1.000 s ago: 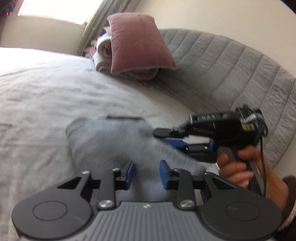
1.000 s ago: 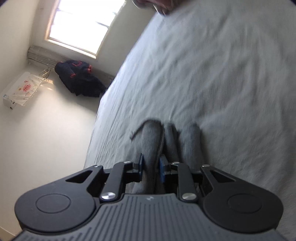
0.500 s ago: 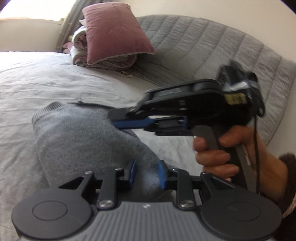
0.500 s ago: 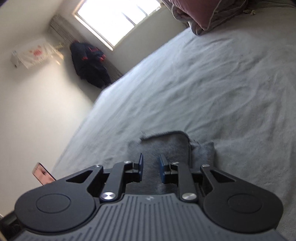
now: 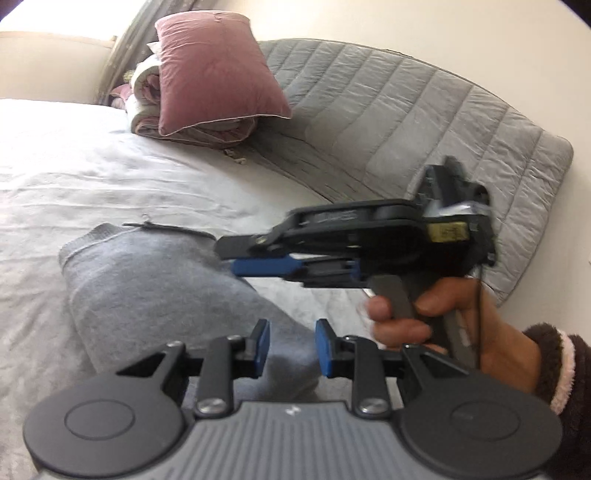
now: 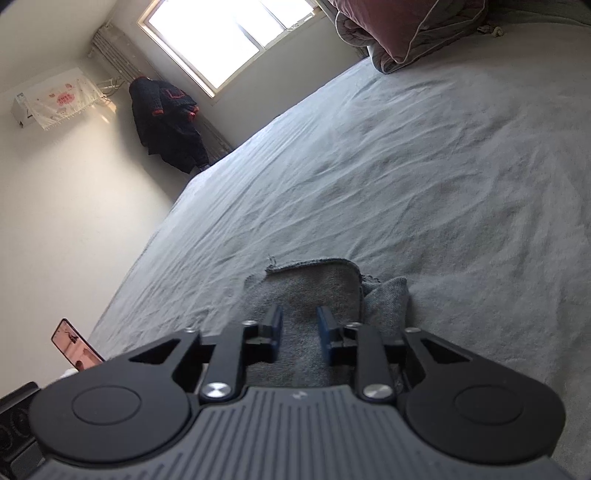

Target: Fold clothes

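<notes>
Garment [image 5: 155,280], grey knit, lies folded on the bed [image 5: 110,184]. Left tongs [image 5: 290,349] pinch its near edge; right tongs [image 6: 299,334] are opening, fabric between their pads.

A pink pillow [image 5: 218,70] tops folded bedding [image 5: 147,96] — a dark jacket [image 6: 168,122] hangs by the window [image 6: 225,33].

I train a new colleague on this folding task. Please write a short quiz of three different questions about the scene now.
1. True or false: the grey garment lies on the bed.
2. What colour is the pillow? A green, B pink, C black.
3. Which gripper is opening above the garment?

Key: 1 true. 2 B. 3 The right gripper; its jaws are opening with grey cloth seen between them.
</notes>
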The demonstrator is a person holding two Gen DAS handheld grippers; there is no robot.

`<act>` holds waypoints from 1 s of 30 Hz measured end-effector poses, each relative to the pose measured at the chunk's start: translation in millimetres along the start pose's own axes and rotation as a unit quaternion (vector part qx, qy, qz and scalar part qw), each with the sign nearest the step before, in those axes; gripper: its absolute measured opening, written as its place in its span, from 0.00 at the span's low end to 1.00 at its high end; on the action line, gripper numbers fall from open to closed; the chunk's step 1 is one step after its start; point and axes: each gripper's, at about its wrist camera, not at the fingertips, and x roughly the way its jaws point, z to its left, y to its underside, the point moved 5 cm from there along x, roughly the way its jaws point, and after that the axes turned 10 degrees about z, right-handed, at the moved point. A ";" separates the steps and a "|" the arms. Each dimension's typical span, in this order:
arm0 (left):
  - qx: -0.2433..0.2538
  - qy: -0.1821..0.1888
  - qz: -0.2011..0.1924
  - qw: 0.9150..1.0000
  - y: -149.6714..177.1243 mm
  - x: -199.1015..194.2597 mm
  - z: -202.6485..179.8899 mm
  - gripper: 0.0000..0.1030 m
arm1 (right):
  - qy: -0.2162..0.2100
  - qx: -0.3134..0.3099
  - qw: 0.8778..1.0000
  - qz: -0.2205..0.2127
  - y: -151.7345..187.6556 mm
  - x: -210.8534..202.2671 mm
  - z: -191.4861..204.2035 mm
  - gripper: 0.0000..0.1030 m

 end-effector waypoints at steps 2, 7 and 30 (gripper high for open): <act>-0.002 0.003 0.006 1.000 3.1 3.8 -1.3 0.26 | -0.007 -0.007 1.000 0.003 1.0 -5.2 3.2 0.38; 0.016 0.003 0.029 0.999 13.2 17.9 -11.0 0.26 | -0.012 -0.008 1.000 0.011 5.5 -16.6 2.7 0.38; -0.048 -0.152 -0.012 0.987 -12.6 -22.9 58.9 0.41 | -0.119 0.134 0.978 0.109 32.1 -18.7 -30.3 0.44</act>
